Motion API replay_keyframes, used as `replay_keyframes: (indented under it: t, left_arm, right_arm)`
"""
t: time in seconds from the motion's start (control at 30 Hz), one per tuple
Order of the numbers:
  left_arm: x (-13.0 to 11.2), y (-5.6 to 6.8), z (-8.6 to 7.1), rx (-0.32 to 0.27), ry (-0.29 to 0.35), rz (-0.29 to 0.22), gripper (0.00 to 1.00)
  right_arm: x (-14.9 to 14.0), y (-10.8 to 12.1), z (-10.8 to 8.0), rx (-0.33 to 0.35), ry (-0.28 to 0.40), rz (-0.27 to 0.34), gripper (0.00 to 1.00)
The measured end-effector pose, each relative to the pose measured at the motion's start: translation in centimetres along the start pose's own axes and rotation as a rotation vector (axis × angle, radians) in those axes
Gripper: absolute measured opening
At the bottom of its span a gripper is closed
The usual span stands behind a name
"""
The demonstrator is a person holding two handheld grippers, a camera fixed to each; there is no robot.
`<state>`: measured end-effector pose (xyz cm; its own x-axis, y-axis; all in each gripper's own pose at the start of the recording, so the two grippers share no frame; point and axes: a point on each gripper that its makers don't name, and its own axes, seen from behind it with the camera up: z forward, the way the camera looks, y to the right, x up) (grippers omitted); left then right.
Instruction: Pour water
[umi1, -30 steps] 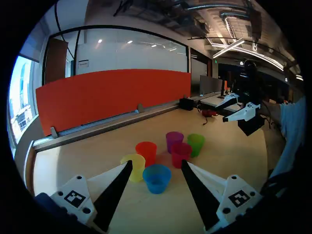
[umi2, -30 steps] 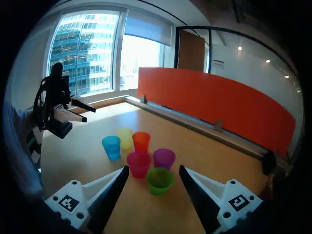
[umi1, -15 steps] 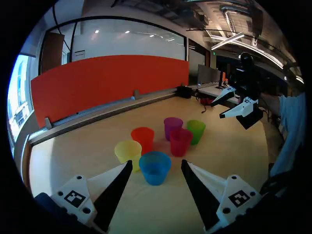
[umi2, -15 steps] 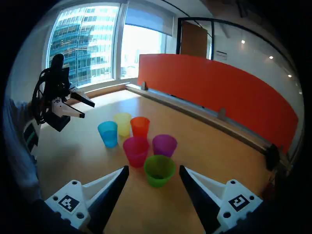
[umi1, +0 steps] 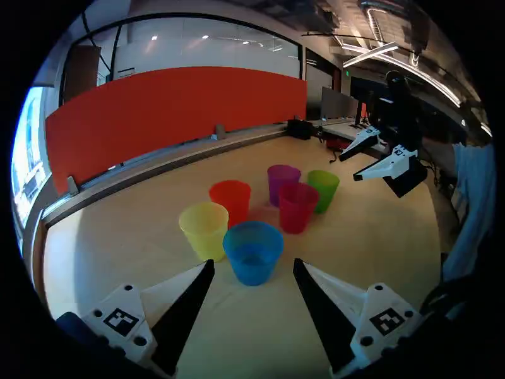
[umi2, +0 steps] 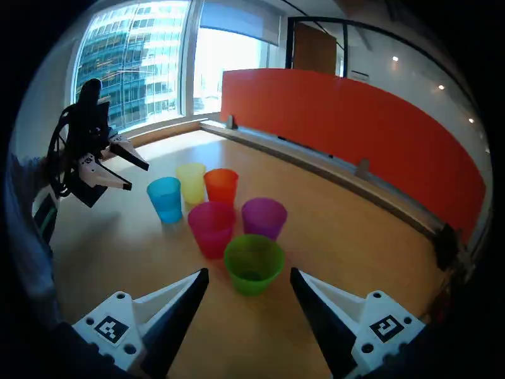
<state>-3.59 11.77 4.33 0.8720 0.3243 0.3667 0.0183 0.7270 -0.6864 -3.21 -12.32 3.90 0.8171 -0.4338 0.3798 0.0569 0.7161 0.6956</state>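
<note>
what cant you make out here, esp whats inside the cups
Water in the blue cup, left gripper view: tinted plastic shows no clear surface.
Bottom inside the orange cup, both views: its rim hides it.
Lower part of the purple cup, left gripper view: the pink cup covers it.
The sleeve, left gripper view: cut off by the edge.

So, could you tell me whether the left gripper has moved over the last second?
Yes: the left gripper has advanced toward the blue cup, which now looks larger and closer in its view.
</note>
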Motion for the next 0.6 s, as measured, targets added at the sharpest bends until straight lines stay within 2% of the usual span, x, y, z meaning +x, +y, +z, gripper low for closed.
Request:
replay_keyframes:
  t: [0.6]
  left_arm:
    - [-2.4,-0.7,2.6,-0.007,-0.054,-0.017,0.93]
  right_arm:
    - [-2.5,0.5,3.5,-0.001,-0.054,0.009,1.00]
